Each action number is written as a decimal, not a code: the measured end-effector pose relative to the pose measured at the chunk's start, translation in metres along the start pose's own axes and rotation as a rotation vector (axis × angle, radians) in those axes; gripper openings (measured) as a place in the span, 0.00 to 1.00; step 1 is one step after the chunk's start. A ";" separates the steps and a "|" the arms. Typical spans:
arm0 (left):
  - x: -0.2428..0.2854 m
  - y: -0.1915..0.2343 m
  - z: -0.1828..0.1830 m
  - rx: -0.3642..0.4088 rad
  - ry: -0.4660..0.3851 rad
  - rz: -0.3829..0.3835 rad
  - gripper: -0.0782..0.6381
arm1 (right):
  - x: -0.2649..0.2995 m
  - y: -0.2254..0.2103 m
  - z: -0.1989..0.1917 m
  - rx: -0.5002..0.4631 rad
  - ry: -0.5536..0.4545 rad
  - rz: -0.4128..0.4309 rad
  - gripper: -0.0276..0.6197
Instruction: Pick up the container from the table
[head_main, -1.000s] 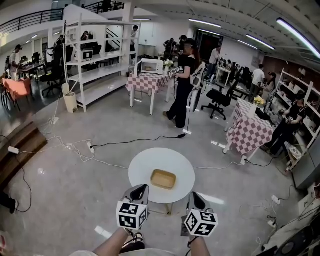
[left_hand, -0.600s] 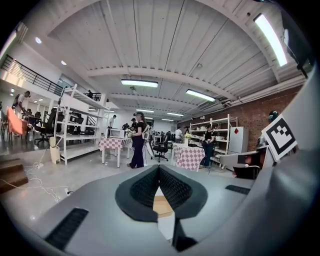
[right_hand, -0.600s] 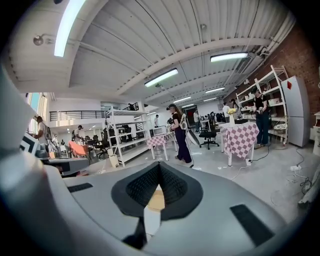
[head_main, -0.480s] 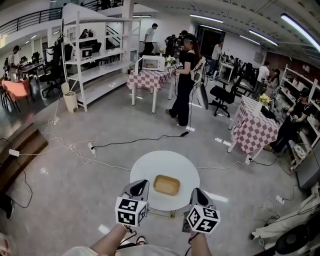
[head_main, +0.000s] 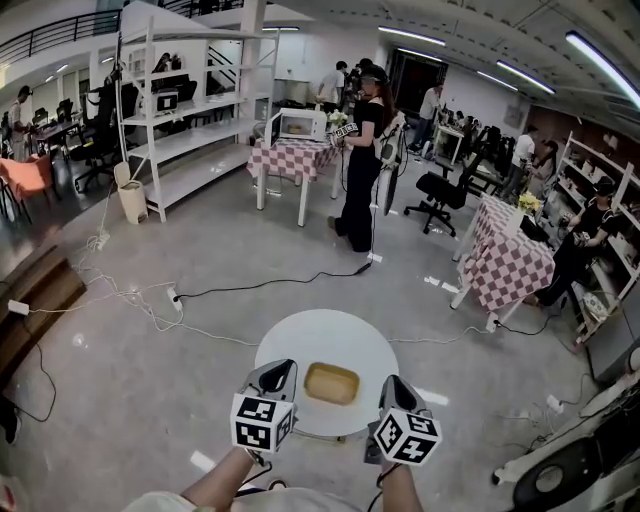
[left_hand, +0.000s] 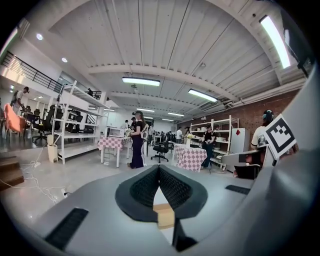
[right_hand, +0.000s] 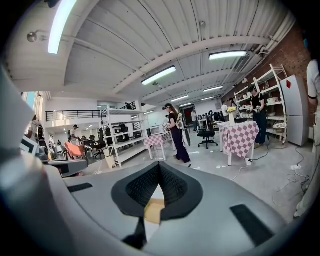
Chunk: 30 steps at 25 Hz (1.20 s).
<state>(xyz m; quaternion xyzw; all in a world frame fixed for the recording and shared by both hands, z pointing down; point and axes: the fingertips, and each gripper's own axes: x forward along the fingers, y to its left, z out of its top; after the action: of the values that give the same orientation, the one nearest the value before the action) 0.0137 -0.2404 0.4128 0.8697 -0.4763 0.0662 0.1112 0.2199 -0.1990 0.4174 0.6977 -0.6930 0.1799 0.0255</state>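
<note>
We judge this the approach: left hand-held gripper (head_main: 281, 369) and right hand-held gripper (head_main: 392, 386), jaws together, hang near the container (head_main: 331, 383) on the counter (head_main: 300, 340); next they must open.

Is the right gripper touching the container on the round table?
Apart. The head view shows a strip of bare white table between the right gripper and the container, which lies alone on the tabletop.

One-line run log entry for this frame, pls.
phase: pre-grasp | left gripper: shut, empty | right gripper: shut, empty | container: on white table, untouched
</note>
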 end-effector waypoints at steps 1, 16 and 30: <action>0.003 0.002 0.000 -0.003 -0.001 -0.002 0.13 | 0.002 0.000 0.001 -0.003 0.001 -0.002 0.08; 0.047 0.046 0.019 -0.014 -0.041 -0.001 0.13 | 0.056 0.021 0.020 -0.052 0.001 0.001 0.08; 0.063 0.053 -0.012 -0.026 0.073 0.022 0.13 | 0.070 -0.003 0.002 -0.060 0.072 -0.060 0.08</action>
<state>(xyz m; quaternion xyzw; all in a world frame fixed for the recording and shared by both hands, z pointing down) 0.0022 -0.3161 0.4452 0.8600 -0.4822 0.0928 0.1391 0.2220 -0.2661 0.4360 0.7100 -0.6756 0.1829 0.0767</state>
